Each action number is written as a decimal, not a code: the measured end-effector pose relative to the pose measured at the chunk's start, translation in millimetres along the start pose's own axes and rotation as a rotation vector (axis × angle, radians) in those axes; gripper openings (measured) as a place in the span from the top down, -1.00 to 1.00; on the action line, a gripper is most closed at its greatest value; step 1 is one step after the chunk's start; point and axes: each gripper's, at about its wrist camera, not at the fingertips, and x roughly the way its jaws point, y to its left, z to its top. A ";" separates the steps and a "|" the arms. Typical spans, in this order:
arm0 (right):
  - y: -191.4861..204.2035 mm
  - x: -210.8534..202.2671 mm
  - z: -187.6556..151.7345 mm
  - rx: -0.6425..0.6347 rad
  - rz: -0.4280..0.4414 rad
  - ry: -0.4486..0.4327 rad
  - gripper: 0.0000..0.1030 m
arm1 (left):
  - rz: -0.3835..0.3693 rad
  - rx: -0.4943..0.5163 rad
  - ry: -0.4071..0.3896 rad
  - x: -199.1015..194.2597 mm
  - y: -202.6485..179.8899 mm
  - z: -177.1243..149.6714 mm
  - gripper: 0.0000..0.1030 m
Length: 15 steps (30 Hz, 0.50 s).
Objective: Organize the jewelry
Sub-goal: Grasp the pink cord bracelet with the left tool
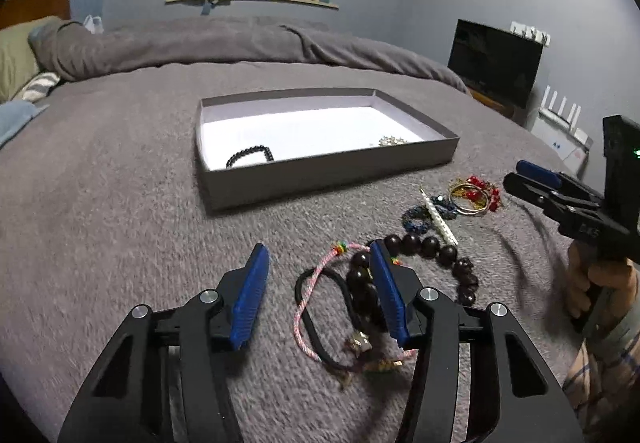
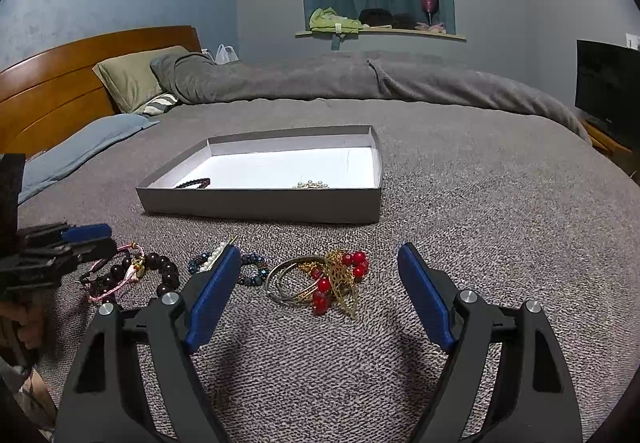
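Observation:
A grey shallow box [image 1: 320,173] [image 2: 260,205] lies on the bed, holding a black bead bracelet [image 1: 250,155] [image 2: 193,183] and a pearl piece [image 1: 392,141] [image 2: 311,185]. Loose jewelry lies in front of it: a pink cord and black band [image 1: 316,307], a dark wooden bead bracelet [image 1: 424,245] [image 2: 160,263], a blue bead bracelet [image 1: 424,215] [image 2: 252,269], a white bead strand [image 1: 438,221], and gold bangles with red beads [image 1: 476,197] [image 2: 320,279]. My left gripper [image 1: 320,263] is open, low over the cord and wooden beads. My right gripper [image 2: 320,263] is open around the bangles.
The grey blanket [image 2: 460,203] covers the bed. Pillows [image 2: 128,79] and a wooden headboard [image 2: 52,91] are at the left. A dark screen [image 1: 494,61] and a white router [image 1: 560,119] stand to the right of the bed. A window ledge [image 2: 380,33] holds clothes.

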 end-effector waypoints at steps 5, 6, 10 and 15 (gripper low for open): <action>-3.8 0.9 -0.9 0.017 0.006 0.002 -0.55 | 0.004 0.046 0.040 10.6 -6.2 1.1 0.35; -4.8 1.4 -1.0 0.021 0.010 0.004 -0.55 | 0.010 0.048 0.050 13.6 -6.4 1.3 0.38; -7.6 2.2 -0.7 0.029 0.012 0.004 -0.55 | 0.012 0.063 0.066 18.3 -6.9 2.5 0.45; -7.9 1.3 -1.1 0.028 0.011 0.001 -0.55 | 0.023 0.080 0.048 14.5 -9.4 0.6 0.92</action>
